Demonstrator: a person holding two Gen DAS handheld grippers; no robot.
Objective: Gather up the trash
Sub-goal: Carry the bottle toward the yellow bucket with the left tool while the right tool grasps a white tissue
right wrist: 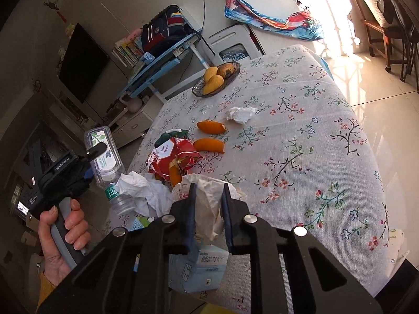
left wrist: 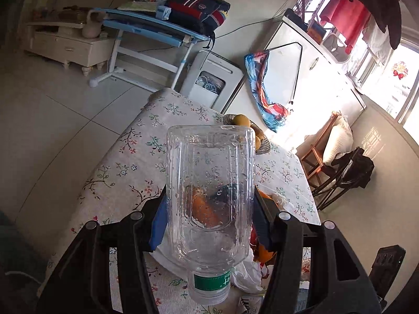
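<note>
My left gripper (left wrist: 209, 209) is shut on a clear empty plastic bottle (left wrist: 210, 193) with a green neck label, held above the table, neck pointing toward me. In the right wrist view the same bottle (right wrist: 103, 157) hangs at the table's left edge. My right gripper (right wrist: 209, 196) is shut on a crumpled beige tissue (right wrist: 209, 201) over a pale blue carton (right wrist: 201, 267). On the floral tablecloth (right wrist: 301, 157) lie a white plastic wrapper (right wrist: 146, 191), a torn red packet (right wrist: 175, 157), orange peels (right wrist: 210, 127), and a white tissue wad (right wrist: 241, 113).
A dish of mangoes (right wrist: 217, 78) stands at the table's far end. Beyond are a blue desk (left wrist: 146, 26) with a backpack, a white appliance (left wrist: 212, 78), a cabinet and a wooden chair (left wrist: 327, 146) by the window. Tiled floor surrounds the table.
</note>
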